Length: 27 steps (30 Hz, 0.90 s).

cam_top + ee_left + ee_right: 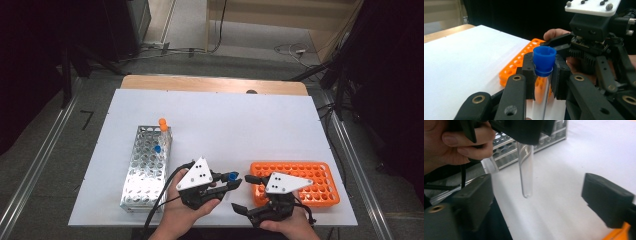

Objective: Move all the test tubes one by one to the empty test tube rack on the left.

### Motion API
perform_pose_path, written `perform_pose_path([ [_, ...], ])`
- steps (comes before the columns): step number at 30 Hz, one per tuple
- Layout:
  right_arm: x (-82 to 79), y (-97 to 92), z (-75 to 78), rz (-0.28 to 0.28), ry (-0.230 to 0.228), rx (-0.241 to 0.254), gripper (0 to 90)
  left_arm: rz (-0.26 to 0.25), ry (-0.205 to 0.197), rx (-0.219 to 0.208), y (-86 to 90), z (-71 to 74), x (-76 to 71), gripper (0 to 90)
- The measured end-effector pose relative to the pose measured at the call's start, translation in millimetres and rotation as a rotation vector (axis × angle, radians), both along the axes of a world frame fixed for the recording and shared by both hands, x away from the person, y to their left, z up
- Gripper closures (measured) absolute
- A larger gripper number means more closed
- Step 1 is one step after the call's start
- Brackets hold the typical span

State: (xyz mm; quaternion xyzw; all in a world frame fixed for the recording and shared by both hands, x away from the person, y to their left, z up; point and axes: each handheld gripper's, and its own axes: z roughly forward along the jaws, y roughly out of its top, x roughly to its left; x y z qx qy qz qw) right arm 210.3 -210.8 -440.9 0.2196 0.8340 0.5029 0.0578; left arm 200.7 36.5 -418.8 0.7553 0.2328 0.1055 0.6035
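Two hand-held grippers meet low in the high view: the left hand-held gripper (pixel 231 183) is clenched on a blue-capped tube (pixel 543 72), holding it upright just below the cap, clear of the white bench (pixel 225 120). Beside it, the right hand-held gripper (pixel 244 194) gapes wide, released, by the orange rack (pixel 320 172). Left of centre sits the metal rack (pixel 145 170).

Black tools (pixel 231 183) — white three-cornered plates (pixel 196 174), dark screws, black cables (pixel 161 192).
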Motion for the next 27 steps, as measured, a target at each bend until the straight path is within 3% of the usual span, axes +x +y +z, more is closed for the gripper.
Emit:
perform_pose_path([
  [2, 2.1, -3.8, 2.5, -0.018, 0.005, 0.01, 0.1, 0.01, -0.003, 0.0, 3.1, 1.0, 0.4, 77.0],
  [13, 9.4, -21.0, 5.1, -0.029, -0.007, 0.03, 0.0, 0.087, -0.024, -0.013, 28.9, 7.7, 4.4, 77.0],
  [21, 13.3, -30.9, 3.7, -0.087, -0.033, 0.029, 0.0, 0.177, -0.047, -0.024, 59.8, 14.1, 7.3, 77.0],
  [27, 17.7, -41.6, 2.7, -0.115, -0.027, 0.037, 0.0, 0.251, -0.061, -0.02, 83.5, 16.6, 9.0, 77.1],
])
